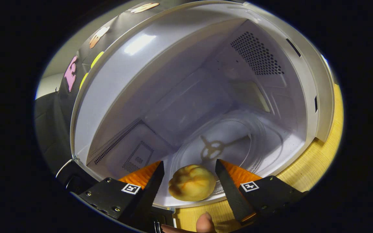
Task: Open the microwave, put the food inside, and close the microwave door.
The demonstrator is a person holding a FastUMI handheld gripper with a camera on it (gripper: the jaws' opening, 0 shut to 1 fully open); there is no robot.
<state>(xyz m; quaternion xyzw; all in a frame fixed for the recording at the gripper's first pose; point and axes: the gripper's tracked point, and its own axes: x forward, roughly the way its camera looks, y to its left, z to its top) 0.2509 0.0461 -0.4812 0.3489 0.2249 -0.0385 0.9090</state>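
To the left of the tongs (189,168), the dark edge of the open microwave door (49,129) stands beside the booth's black cloth wall (86,55). The microwave (306,68) gapes open ahead, its pale cavity tilted in the fisheye view. Beyond the left finger (151,183), a perforated vent panel (121,145) runs along the cavity's side wall, and a bright patch of light glares on the wall above it. Farther in, past both fingers, the back wall shows faint raised rectangles.

Between the two fingers sits the food, a rounded yellowish bun (191,182) with creased folds on top, resting on the near edge of the clear glass turntable (254,142) just inside the cavity's front lip. The fingers stand spread wide, a gap visible on each side of the bun, so neither presses on it and the tongs hold nothing. Just ahead of the bun, the turntable's spoked hub (213,149) shows through the glass.

Beyond the right finger (227,186), a second patch of vent holes (256,53) marks the far upper wall, and latch slots notch the microwave's front frame. Right of that, the light wooden table (322,155) carries the oven. Below the fingers, a person's fingertip (205,223) shows against the wood.
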